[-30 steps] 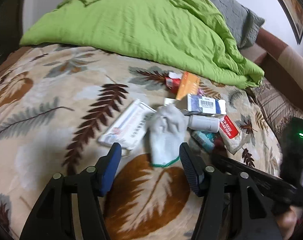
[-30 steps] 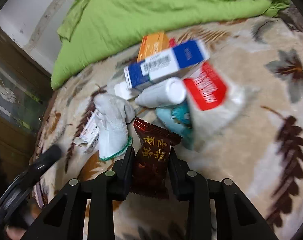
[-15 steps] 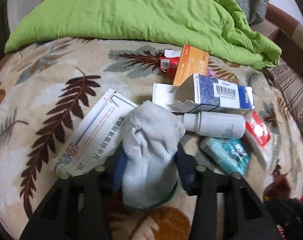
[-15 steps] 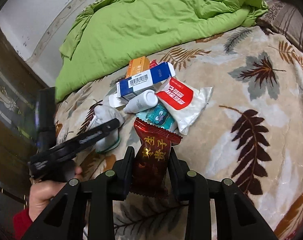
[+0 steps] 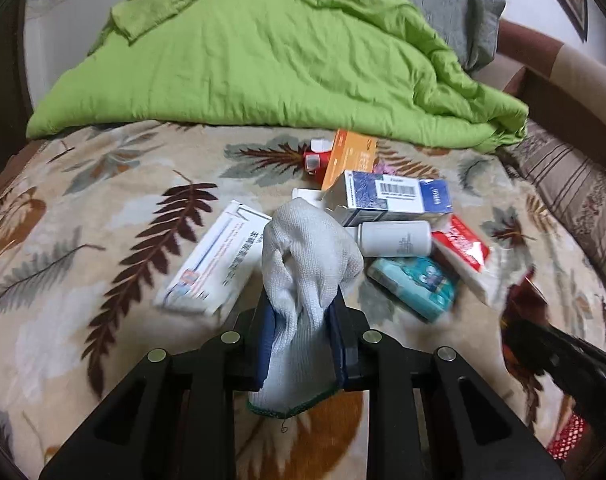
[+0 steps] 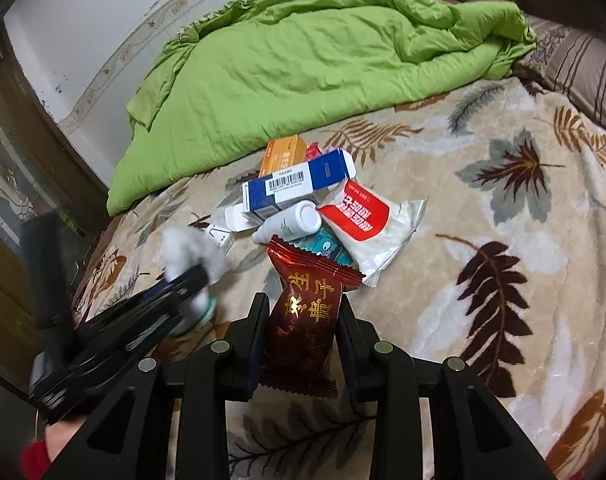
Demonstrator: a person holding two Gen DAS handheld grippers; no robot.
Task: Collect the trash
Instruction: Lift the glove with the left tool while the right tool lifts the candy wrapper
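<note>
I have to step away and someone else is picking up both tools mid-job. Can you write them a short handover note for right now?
Left tool: has just closed, shut on the white knit glove.
Right tool: shut on the dark red snack wrapper.
On the leaf-print blanket, left to collect: blue-white carton, orange box, white bottle, teal packet, red-white pouch, white flat box.
Done: two items gripped. No bin is in view; find it and drop both.
</note>
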